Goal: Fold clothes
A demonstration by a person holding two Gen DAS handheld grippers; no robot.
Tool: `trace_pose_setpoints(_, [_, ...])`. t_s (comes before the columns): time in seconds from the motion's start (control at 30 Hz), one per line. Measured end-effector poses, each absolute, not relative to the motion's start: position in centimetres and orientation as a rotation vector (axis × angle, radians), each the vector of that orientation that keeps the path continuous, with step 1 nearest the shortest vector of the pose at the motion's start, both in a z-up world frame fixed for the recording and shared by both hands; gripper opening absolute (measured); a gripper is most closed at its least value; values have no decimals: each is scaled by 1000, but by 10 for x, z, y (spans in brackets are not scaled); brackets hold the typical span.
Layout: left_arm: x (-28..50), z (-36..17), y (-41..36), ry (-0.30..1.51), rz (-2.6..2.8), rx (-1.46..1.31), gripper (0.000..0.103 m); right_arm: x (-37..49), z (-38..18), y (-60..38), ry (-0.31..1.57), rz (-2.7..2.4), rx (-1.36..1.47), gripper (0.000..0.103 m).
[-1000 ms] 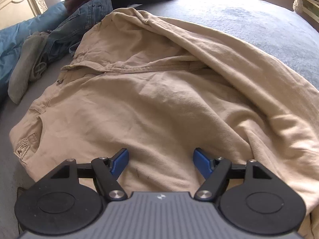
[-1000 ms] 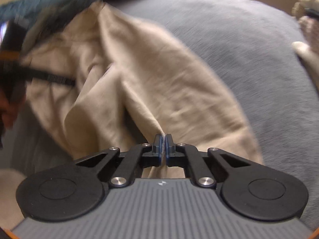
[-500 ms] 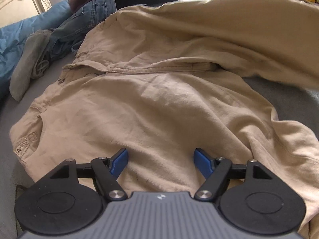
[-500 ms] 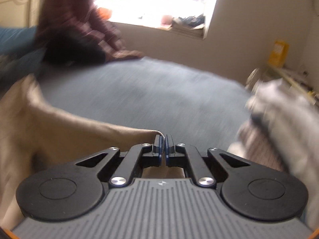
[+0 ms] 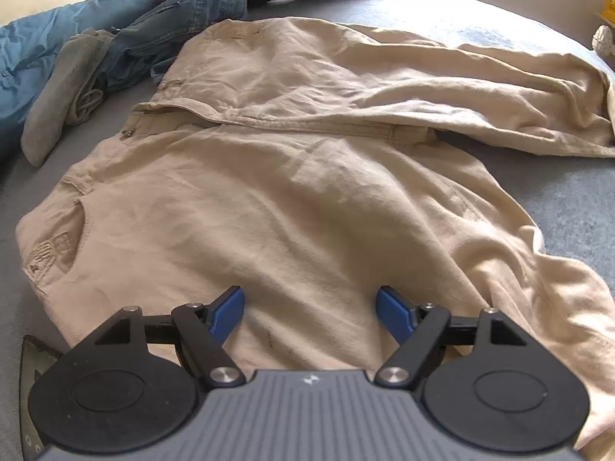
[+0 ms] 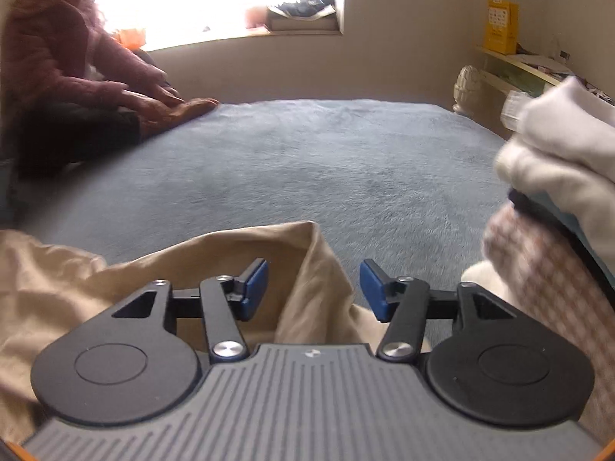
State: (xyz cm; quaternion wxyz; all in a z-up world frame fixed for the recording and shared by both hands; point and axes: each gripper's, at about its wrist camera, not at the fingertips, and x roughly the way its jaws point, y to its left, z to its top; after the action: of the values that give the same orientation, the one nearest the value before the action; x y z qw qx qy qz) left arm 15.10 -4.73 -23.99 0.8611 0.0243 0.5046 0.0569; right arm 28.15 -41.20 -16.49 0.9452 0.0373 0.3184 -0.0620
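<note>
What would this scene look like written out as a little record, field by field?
surface: grey-blue plush bedspread
main garment: beige cotton trousers, spread flat, one leg angled away to the right
left gripper: open, above the trousers, holding nothing
right gripper: open, a raised fold of the beige cloth between its blue pads, not clamped
other clothes: blue denim jeans and grey sock at far left; white and checked pile at right
bystander: seated person in a maroon top

Beige trousers [image 5: 292,199] — matt, creased woven cotton; grey bedcover [image 6: 346,161] — soft, fuzzy pile; jeans [image 5: 184,11] — coarse denim.
</note>
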Motion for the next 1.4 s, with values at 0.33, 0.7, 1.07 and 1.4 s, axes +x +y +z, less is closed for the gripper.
trace_pose_setpoints(0.33, [124,-220,-26,1024,164,80,77,122,-152,-398,845,255,302,79])
trace_pose_setpoints(0.7, [59,-193,7,959,223,107,77,18,-232,-303,1154,359,-108,81])
trace_pose_setpoints(1.07, [26,-184,45,972,312,74,77,24,-185,-346,1033,168,1,16])
trace_pose_setpoints(1.4, [28,-175,58,1010,355,20,77,60,-190,-416,967,-126,94,65])
